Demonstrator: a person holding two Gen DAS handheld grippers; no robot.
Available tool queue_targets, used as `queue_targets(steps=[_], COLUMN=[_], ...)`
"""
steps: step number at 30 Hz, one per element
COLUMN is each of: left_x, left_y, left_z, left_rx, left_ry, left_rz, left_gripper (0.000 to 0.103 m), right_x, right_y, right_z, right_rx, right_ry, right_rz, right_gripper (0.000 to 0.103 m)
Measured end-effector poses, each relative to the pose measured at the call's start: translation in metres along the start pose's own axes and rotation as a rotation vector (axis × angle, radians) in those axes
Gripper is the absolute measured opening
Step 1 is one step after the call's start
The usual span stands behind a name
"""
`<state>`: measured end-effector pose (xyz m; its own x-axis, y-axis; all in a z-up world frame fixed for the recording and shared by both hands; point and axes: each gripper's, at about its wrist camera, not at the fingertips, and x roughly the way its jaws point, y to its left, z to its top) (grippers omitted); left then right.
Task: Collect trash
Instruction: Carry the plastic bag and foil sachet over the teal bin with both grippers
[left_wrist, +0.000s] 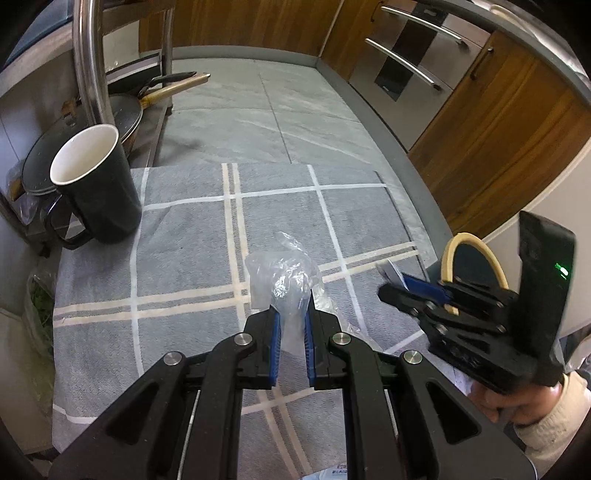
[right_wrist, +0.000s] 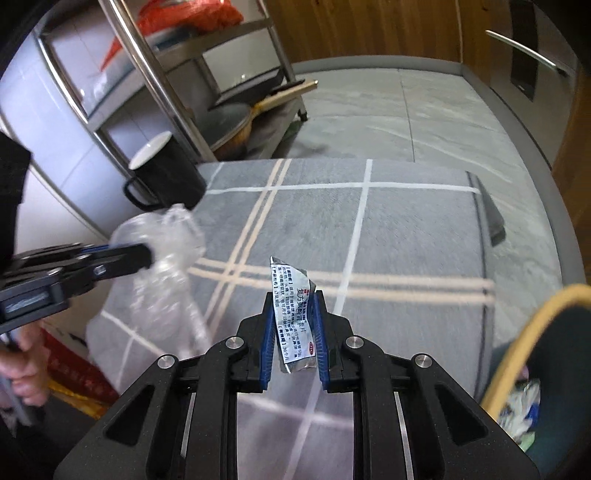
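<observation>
Left gripper (left_wrist: 293, 316) clamps a crumpled clear plastic bag (left_wrist: 284, 273) above the grey checked cloth (left_wrist: 184, 229); right gripper (right_wrist: 294, 314) pinches a silver foil sachet (right_wrist: 293, 314) printed with Chinese text.

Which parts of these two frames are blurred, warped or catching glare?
Left wrist view: fisheye bends the counter edge, plastic wrap glints, the rest is sharp. Right wrist view: motion blur smears the basket rim and plaid cloth; the sachet stays readable.

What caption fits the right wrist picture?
Right gripper pinches a silver sachet over the grey checked cloth.
</observation>
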<state>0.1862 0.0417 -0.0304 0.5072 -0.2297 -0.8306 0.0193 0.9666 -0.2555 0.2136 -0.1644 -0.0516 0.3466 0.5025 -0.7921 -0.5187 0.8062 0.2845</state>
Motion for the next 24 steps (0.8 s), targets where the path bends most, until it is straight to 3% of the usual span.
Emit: queue_targets(steps=[13,24], left_x=[-0.023,-0.025], left_y=[-0.033,-0.103], left_z=[-0.007,-0.019], left_rx=[0.061,0.166], left_ry=[-0.043,-0.053], left_rz=[-0.040,-0.102], left_gripper=[0.010,0.010], right_x=[-0.096,-0.147], right_y=[-0.008,-0.039], right_z=[-0.070,-0.102], right_rx=[0.040,0.094], right_ry=[-0.091,-0.186], right_rz=[-0.071,-0.143], right_gripper=[0.020,0.020])
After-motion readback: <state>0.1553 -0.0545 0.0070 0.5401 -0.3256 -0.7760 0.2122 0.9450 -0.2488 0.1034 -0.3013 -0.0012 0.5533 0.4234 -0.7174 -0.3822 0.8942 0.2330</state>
